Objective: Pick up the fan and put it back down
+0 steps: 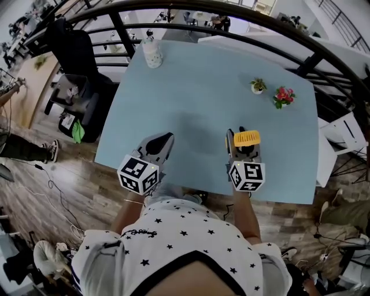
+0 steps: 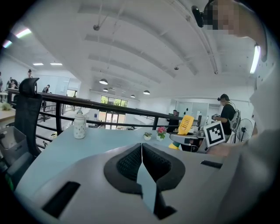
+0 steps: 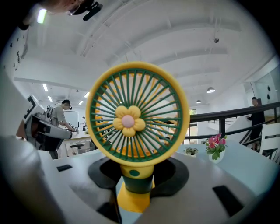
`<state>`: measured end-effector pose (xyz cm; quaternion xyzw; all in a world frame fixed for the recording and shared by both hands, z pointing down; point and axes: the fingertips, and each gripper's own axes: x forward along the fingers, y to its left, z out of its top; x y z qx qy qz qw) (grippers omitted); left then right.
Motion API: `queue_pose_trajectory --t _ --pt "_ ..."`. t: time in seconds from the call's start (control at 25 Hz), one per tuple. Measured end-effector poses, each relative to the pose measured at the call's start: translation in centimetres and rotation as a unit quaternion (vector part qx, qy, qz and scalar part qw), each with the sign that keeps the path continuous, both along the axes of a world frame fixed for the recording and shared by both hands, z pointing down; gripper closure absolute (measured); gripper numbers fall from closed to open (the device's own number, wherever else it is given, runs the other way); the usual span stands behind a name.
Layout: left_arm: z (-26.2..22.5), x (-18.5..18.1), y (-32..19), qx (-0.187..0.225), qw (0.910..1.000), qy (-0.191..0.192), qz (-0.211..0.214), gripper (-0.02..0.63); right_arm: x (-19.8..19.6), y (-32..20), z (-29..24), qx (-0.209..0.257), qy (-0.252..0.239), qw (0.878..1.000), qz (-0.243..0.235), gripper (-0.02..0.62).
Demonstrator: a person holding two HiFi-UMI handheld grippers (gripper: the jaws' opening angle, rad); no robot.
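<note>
Fan (image 3: 136,118), a small yellow desk one with a green grille and a yellow flower at its hub, stands upright in the right gripper (image 3: 138,177), whose dark pads are clamped on the green neck just above the yellow base. It sits over the near edge of the pale blue table (image 1: 196,98), at about 5 o'clock on the tabletop as I look down on it; whether the base touches the surface I cannot tell. At 12 o'clock from the fan, well apart, is a tiny green potted plant (image 1: 258,86), and at 1 o'clock a white pot of pink flowers (image 1: 283,96) near it. Far off at 11 o'clock, by the table's far edge, stands a white spotted bottle (image 1: 152,52). The left gripper (image 2: 141,151) hovers at 9 o'clock from the fan, jaws pressed together with nothing between them. A black railing (image 1: 191,7) curves behind the table.
</note>
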<state>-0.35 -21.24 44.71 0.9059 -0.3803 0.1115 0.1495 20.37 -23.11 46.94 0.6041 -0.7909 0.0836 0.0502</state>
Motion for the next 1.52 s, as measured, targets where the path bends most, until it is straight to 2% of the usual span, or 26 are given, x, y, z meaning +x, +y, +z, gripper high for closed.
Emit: queue_pose_trajectory --t 0.28,0.48,1.16,1.52 --pt "-0.1 -2.1 -1.7 -0.003 0.9998 -0.007 -0.02 0.577 -0.9 -2.6 2.9 -0.026 0.012 1.0 -0.003 0.436" --pt "0.2 -2.2 -2.7 -0.008 0.9998 -0.013 -0.016 0.577 -1.1 -4.0 5.4 -0.047 0.019 0.999 0.001 0.436" --pt "1.2 -3.1 -4.8 -0.022 0.9994 -0.023 -0.013 0.577 -1.6 -5.8 11.6 -0.102 0.046 0.994 0.016 0.436" --pt "1.1 -3.7 -4.7 -0.026 0.9991 -0.026 -0.021 0.577 -1.7 -5.7 12.8 -0.116 0.058 0.991 0.017 0.436"
